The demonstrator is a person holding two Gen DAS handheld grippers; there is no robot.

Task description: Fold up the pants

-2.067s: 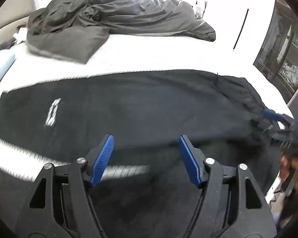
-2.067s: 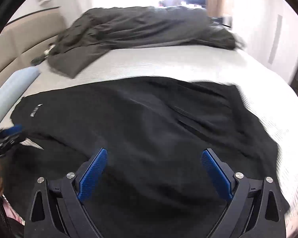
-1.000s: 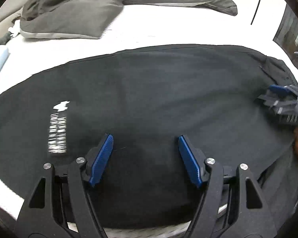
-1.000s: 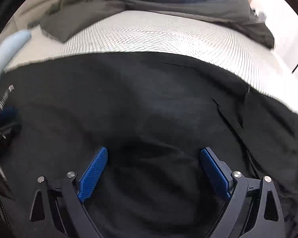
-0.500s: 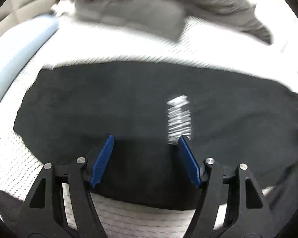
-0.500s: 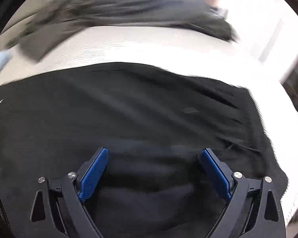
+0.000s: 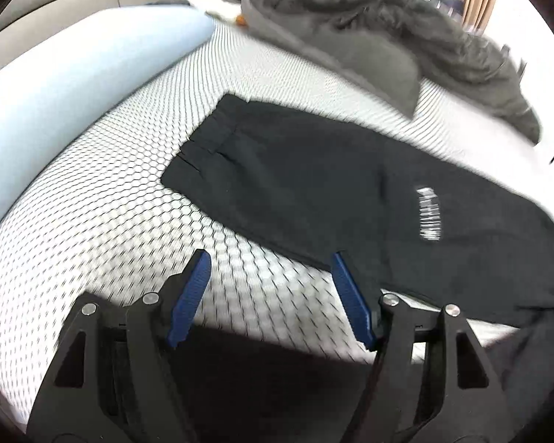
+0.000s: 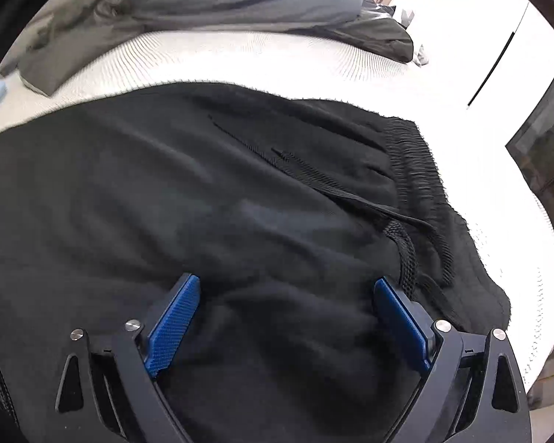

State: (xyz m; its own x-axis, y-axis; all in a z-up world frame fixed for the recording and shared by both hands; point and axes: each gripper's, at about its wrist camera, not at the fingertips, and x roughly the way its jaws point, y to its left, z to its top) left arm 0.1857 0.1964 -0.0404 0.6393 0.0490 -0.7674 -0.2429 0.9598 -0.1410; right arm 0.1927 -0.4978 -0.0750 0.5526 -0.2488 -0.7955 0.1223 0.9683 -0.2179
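Black pants lie flat across the white bed, folded lengthwise. In the left wrist view the leg cuff end is at the left and a white logo is at the right. My left gripper is open and empty above the mattress, just in front of the leg's near edge. In the right wrist view the pants show their ribbed waistband and drawstring at the right. My right gripper is open and empty, low over the waist area.
A crumpled grey duvet lies across the far side of the bed; it also shows in the right wrist view. A pale blue pillow lies at the left. The white mesh mattress ends at the right, beside dark furniture.
My left gripper has swung left along the pants from the middle to the cuff end. My right gripper has shifted right toward the waistband. Both have stayed open.
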